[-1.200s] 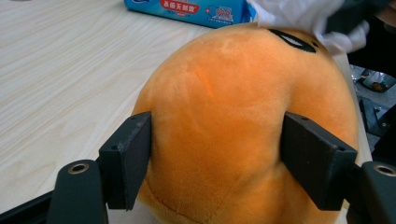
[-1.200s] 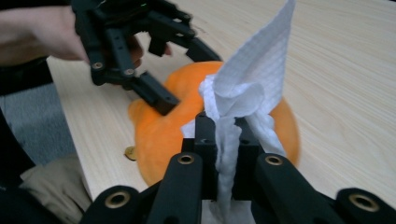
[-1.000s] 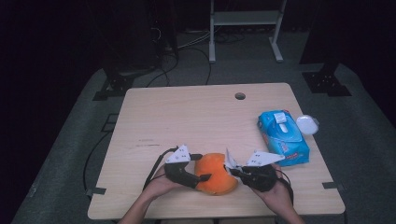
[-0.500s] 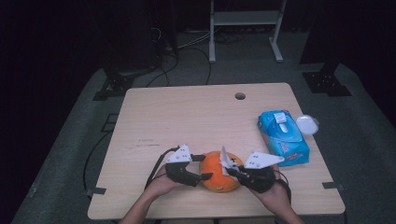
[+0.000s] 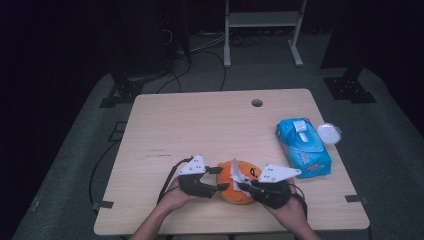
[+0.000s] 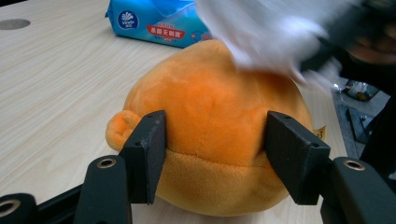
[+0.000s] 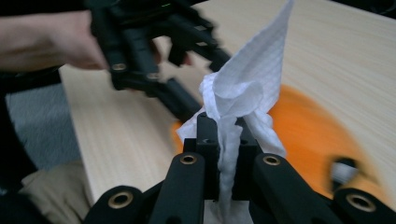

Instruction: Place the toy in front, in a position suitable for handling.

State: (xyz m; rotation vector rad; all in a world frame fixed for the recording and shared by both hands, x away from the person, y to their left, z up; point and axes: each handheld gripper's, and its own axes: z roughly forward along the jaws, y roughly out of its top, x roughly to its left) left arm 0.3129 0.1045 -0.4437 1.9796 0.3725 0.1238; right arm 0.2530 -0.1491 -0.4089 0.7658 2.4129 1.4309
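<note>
One orange plush toy (image 5: 239,181) lies near the front edge of the bench (image 5: 200,125), between the two tongs. The left tongs (image 6: 212,149) grip it, one jaw pressed on each side of its body. The right tongs (image 7: 223,154) are closed on one white tissue (image 7: 250,88), which stands up above the toy. One blue pack of wipes (image 5: 302,147) lies at the right, well apart, with one white lid (image 5: 329,133) just beside it.

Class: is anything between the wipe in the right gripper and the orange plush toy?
Nothing visible. The right gripper pinches the white wipe just over the orange plush toy, which the left gripper steadies from the side.
</note>
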